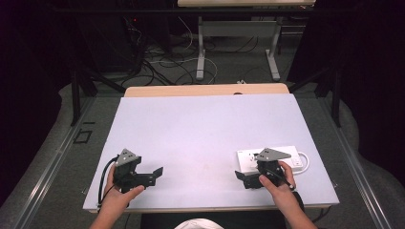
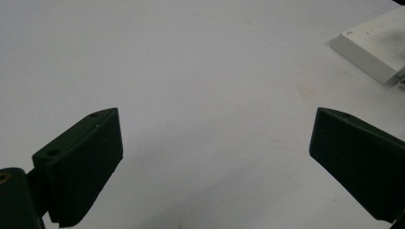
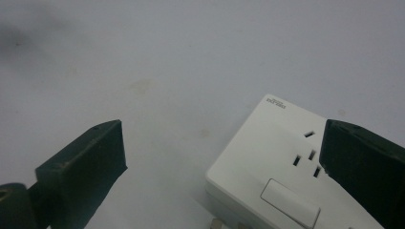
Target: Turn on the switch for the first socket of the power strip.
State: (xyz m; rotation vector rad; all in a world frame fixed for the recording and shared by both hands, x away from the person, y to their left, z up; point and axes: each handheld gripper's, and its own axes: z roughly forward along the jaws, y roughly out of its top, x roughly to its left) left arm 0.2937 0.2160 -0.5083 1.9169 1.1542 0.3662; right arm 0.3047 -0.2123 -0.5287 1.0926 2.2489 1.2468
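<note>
A white power strip [image 1: 247, 159] with a rocker switch and socket holes lies flat at the right front of the white table [image 1: 200, 129]; its white cable [image 1: 305, 162] loops at its right end. My right gripper [image 1: 243, 179], held in a hand, hovers over the strip's left end with jaws wide apart and nothing between them. In the right gripper view the strip [image 3: 277, 162] sits just inside the right jaw of that gripper [image 3: 222, 129]. My left gripper [image 1: 155, 175] is open over bare table at the front left. In the left gripper view, the gripper [image 2: 215, 119] faces the strip [image 2: 377, 47], far off at upper right.
The table's wooden far edge [image 1: 205, 89] borders a floor strewn with cables [image 1: 162, 62]. Another table's metal legs [image 1: 200, 52] stand behind. Dark frame posts [image 1: 75, 95] flank both sides.
</note>
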